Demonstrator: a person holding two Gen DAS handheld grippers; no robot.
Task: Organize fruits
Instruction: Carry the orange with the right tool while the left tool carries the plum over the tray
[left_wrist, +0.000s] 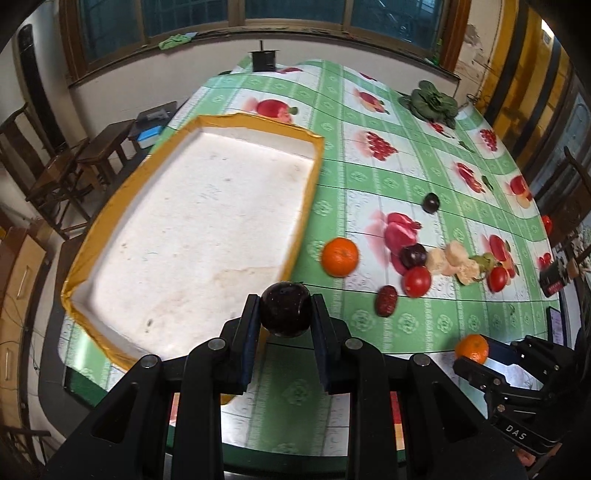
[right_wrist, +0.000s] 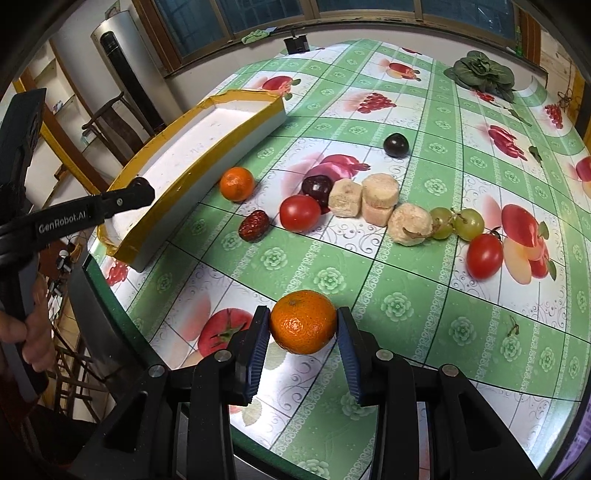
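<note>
While I watch both wrist feeds, my left gripper (left_wrist: 285, 314) pinches a dark plum (left_wrist: 285, 308) between its blue pads, held just over the near right corner of the white foam tray (left_wrist: 192, 236) with the yellow taped rim, which sits on the left side of the green fruit-print tablecloth (left_wrist: 369, 184). My right gripper (right_wrist: 303, 328) clamps a mandarin (right_wrist: 303, 322) above the near edge of the table. To the right of the tray the remaining fruit lies loose on the cloth: another mandarin (right_wrist: 237, 183) beside the tray wall, a red date (right_wrist: 253, 225), a tomato (right_wrist: 300, 213), a dark cherry-coloured plum (right_wrist: 317, 186), pale banana chunks (right_wrist: 379, 199), two green grapes (right_wrist: 456, 221), a second tomato (right_wrist: 484, 255), and one more dark plum (right_wrist: 396, 144) farther off. Leafy greens (right_wrist: 484, 74) rest at the far right.
</note>
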